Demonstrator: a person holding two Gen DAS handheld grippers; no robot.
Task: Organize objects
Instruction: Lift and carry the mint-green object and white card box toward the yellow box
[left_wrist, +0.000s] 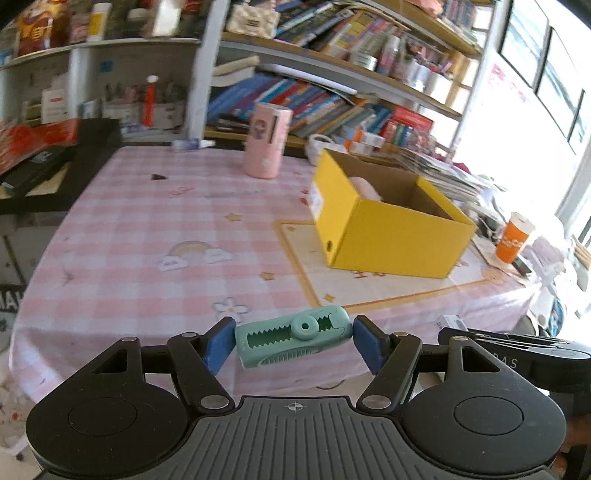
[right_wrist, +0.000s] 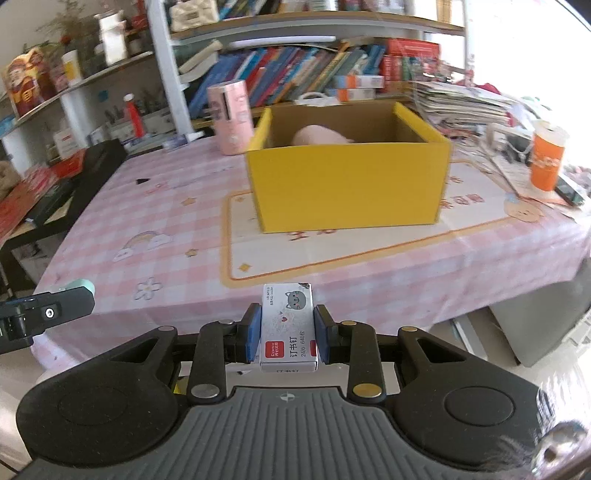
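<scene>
My left gripper (left_wrist: 294, 341) is shut on a mint-green correction tape dispenser (left_wrist: 293, 339), held crosswise between the blue pads above the near table edge. My right gripper (right_wrist: 288, 332) is shut on a small white staple box (right_wrist: 289, 326) with a cat drawing and a red label. An open yellow cardboard box (left_wrist: 391, 229) (right_wrist: 347, 192) stands on the pink checked tablecloth (left_wrist: 155, 229) (right_wrist: 159, 206), ahead of both grippers. A pale pink object (right_wrist: 317, 134) lies inside it. The left gripper's side (right_wrist: 48, 314) shows at the left edge of the right wrist view.
A pink cylindrical container (left_wrist: 266, 140) (right_wrist: 231, 116) stands behind the box. An orange cup (left_wrist: 513, 238) (right_wrist: 546, 160) stands at the right, by stacked papers (right_wrist: 465, 101). Black cases (left_wrist: 55, 166) lie at the table's left. Bookshelves (left_wrist: 314, 92) fill the back.
</scene>
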